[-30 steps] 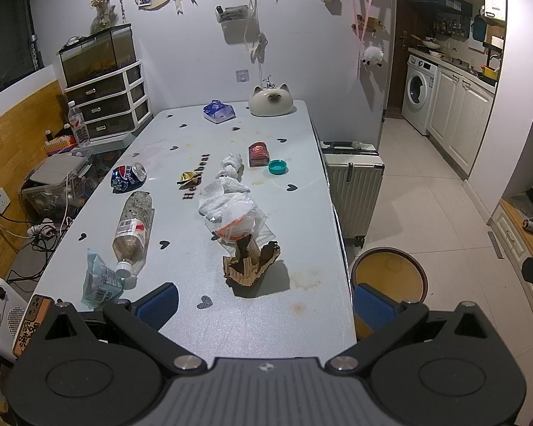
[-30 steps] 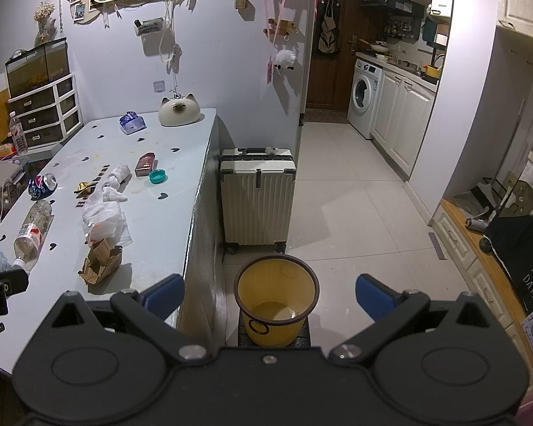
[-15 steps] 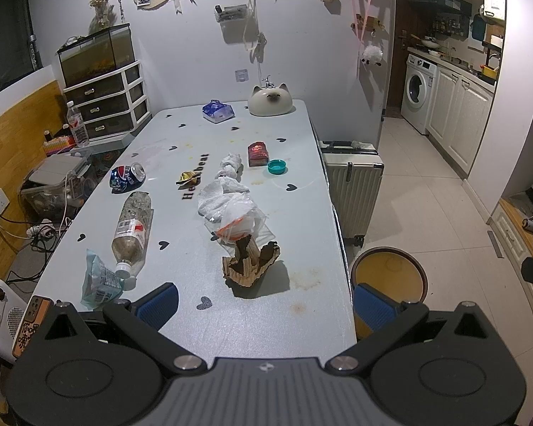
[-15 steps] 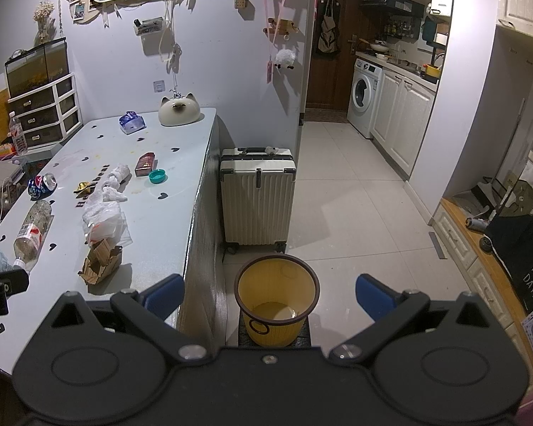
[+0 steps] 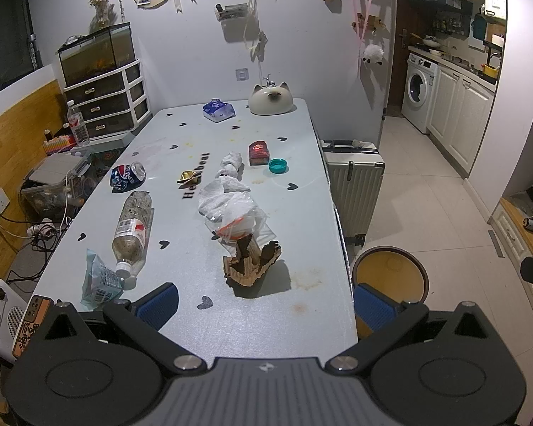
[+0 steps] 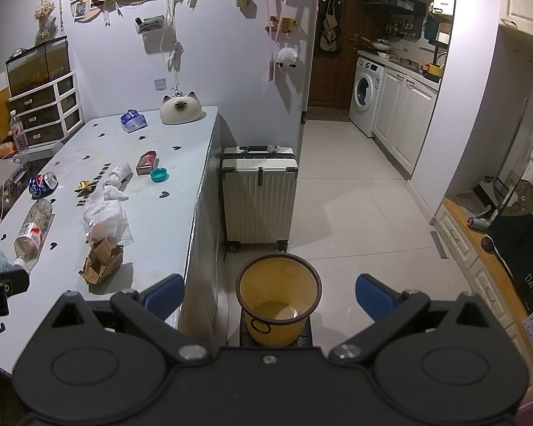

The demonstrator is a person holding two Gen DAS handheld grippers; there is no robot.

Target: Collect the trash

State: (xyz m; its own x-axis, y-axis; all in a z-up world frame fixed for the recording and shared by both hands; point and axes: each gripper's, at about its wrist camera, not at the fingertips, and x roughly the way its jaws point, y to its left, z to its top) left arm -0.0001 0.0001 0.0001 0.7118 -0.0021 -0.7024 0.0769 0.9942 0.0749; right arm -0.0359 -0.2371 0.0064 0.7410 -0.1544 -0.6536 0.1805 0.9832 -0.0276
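Both grippers, left (image 5: 264,301) and right (image 6: 269,293), spread wide, empty. Nearest trash: torn brown cardboard scrap (image 5: 252,264) on pale table (image 5: 312,319). Best pinched low, then carried to yellow plastic bin (image 6: 279,298).

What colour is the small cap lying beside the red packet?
Teal; the cap shows best in the left wrist view.

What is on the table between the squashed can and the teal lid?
Between the squashed can and the teal lid lie a gold wrapper and a crumpled white tissue, clearest in the left wrist view.
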